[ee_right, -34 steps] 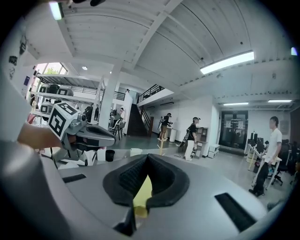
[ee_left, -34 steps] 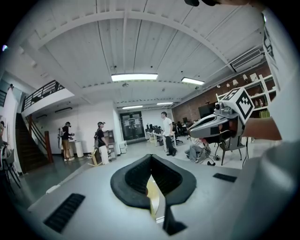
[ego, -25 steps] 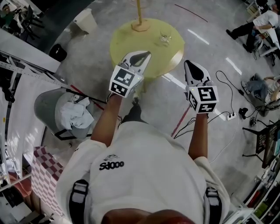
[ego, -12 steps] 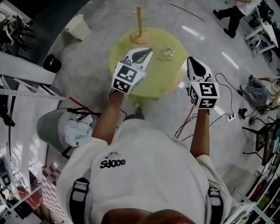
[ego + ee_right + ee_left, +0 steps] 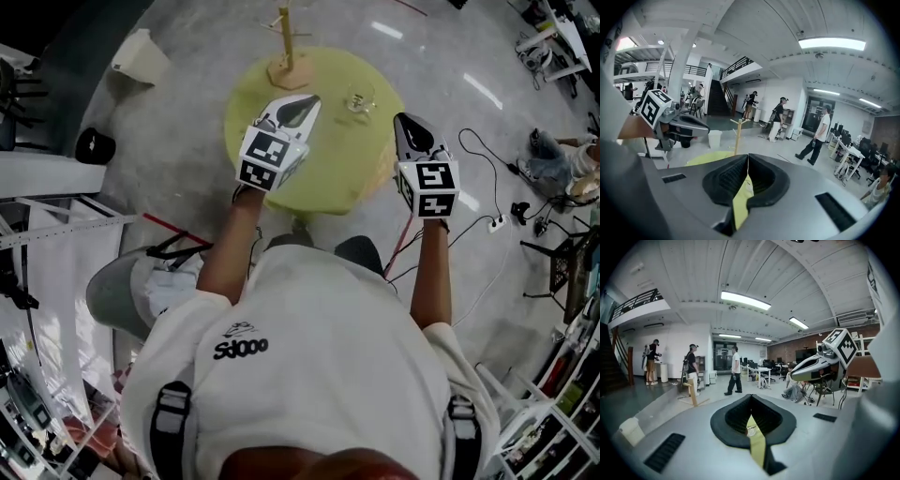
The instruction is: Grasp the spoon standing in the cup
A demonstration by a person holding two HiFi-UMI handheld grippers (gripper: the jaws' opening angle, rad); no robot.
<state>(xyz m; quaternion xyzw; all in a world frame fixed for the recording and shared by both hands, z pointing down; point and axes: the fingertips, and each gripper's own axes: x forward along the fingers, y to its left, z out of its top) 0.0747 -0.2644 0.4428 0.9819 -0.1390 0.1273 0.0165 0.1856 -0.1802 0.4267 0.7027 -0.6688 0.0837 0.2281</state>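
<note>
Both claws pinched shut and empty, staged in front of the cup

Left claw (image 5: 298,108) hovers over the round yellow surface (image 5: 328,173) and right claw (image 5: 410,131) hangs at its right edge, neither holding anything; my guess is they're lined up for the reach. The glass cup (image 5: 359,98) sits just beyond, between them, but its spoon is too small to spot. A wooden stand (image 5: 286,58) sits at the far edge.

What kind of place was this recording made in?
Probably a large open-plan office or lab hall: rows of desks, a staircase up to a railed mezzanine, and a round yellow table.
</note>
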